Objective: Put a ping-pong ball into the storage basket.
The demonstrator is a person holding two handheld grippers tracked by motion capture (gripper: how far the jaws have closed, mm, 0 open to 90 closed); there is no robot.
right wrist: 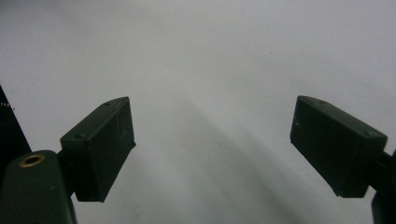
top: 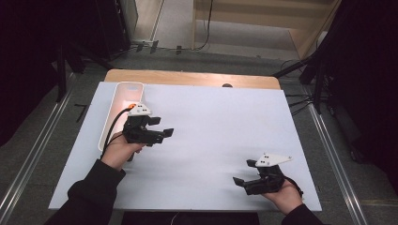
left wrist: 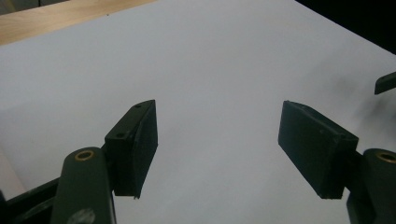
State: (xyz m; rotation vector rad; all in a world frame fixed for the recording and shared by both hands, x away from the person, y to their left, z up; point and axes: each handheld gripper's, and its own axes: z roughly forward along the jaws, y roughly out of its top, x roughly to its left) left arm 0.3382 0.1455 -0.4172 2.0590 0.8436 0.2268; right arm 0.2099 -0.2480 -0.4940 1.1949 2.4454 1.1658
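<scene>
Both tongs empty and parted; the white tray waits at the far left

At the left, a long white tray (top: 123, 101), smooth, glossy and round-cornered like moulded plastic, is seen lying lengthwise at the left edge of the bench (top: 211, 140), something orange just visible inside it behind the gripper body. Just beside it the left tongs (top: 162, 127) are held low over the matte white sheet, flat black pads (left wrist: 135, 144) set apart with nothing between them. Across bare sheet, well apart, the right tongs (top: 241, 172) are held near the front edge, pads (right wrist: 100, 147) likewise spread and empty. The step is judged to be a pause between grasps; a turn of the left tongs toward the tray is probably called for next.
</scene>
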